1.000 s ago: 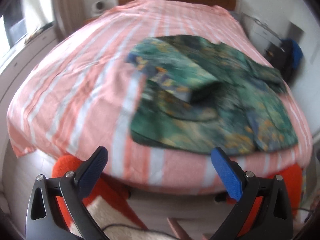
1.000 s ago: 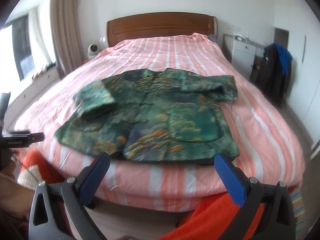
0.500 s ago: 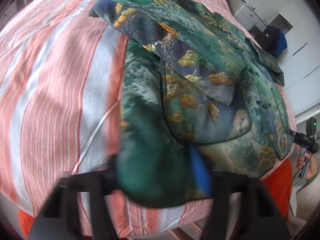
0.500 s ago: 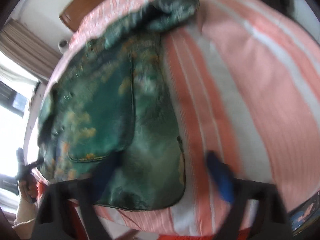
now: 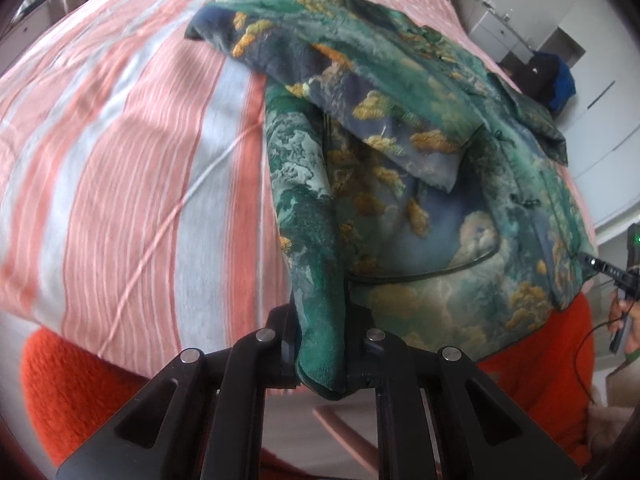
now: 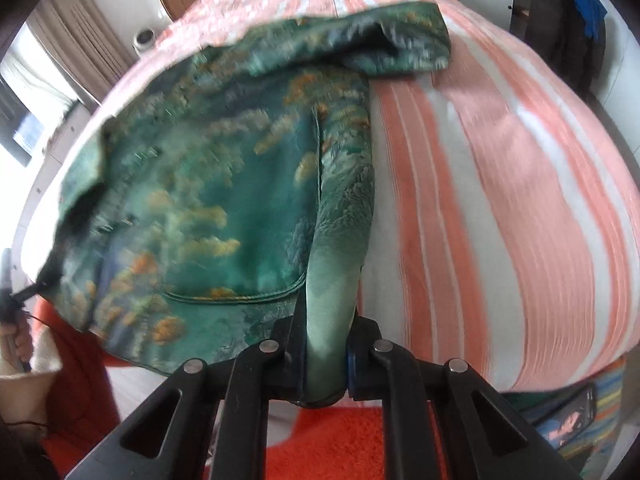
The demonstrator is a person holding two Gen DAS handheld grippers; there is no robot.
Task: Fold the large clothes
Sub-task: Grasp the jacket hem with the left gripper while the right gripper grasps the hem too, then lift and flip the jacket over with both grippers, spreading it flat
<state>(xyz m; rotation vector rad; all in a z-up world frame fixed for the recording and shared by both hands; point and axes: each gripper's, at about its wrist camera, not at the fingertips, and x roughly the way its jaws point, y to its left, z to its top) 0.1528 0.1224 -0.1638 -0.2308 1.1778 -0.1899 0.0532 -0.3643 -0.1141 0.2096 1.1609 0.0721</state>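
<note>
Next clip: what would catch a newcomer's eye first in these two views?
The green printed jacket, spread flat on the pink striped bed, fills both views. Each pair of tongs is shut on a bottom corner of it: the left tongs on one, the right tongs on the other.

Left gripper (image 5: 320, 344) and right gripper (image 6: 324, 354): black linked arms, silver rivets; blue pads on the jaws.

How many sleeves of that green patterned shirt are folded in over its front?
1. One sleeve lies folded across the shirt front; the other sleeve stretches outward over the striped bedspread.
</note>
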